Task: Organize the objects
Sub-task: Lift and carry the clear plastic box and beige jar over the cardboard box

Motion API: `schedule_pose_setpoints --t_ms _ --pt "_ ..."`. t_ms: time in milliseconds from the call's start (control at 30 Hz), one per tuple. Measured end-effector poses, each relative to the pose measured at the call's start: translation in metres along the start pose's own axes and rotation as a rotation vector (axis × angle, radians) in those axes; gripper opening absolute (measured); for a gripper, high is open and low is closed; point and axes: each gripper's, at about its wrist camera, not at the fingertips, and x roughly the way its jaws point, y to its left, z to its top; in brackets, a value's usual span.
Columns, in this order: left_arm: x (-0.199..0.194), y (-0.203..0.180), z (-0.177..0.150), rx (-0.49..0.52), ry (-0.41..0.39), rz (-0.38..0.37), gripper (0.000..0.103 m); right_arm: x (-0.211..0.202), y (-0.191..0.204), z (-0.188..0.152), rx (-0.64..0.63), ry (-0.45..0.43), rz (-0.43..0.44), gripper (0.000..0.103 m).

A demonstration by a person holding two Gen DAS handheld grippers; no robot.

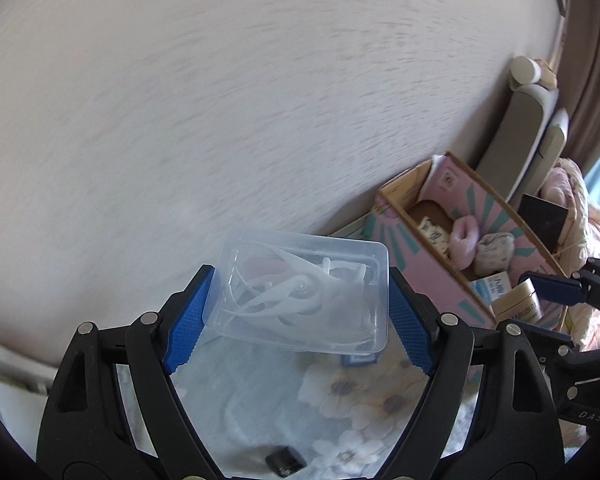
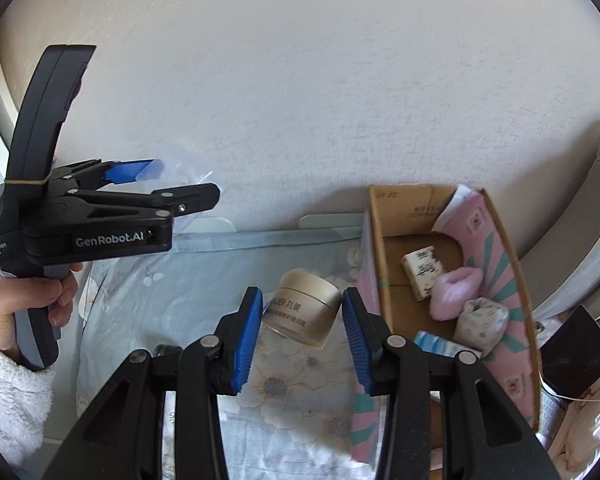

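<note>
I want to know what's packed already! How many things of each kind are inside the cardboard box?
Inside the cardboard box, as far as the right wrist view shows:
Patterned tissue packs: 2
Pink fluffy things: 1
Blue and white packs: 1
Total: 4

Both grippers share one build: black plastic linkage arms with triangular cut-outs, round silver pivot screws, and blue fingers [image 1: 188,316] with a fine knurled texture. The left gripper [image 2: 168,178] carries white "GenRobot.AI" and "Data Acquisition System" lettering, a curved black handle and a yellow rubber band. At 8 o'clock, a hand [image 2: 24,300] shows from a fluffy white sleeve [image 2: 8,396].
</note>
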Motion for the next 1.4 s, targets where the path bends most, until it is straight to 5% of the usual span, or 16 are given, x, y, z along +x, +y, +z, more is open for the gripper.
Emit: schedule_pose_setpoints --t_ms 700,1033,1400 --pt "0.056 -0.125 0.079 0.170 0.019 -0.176 0.081 -0.021 -0.107 -0.005 0.156 0.029 -0.128 0.038" --pt "0.092 -0.177 0.082 0.233 0.076 -0.230 0.081 -0.019 -0.136 -0.021 0.214 0.073 -0.141 0.038" --pt "0.134 -0.190 0.068 0.210 0.149 -0.240 0.081 -0.001 -0.152 -0.036 0.242 0.115 -0.115 0.038"
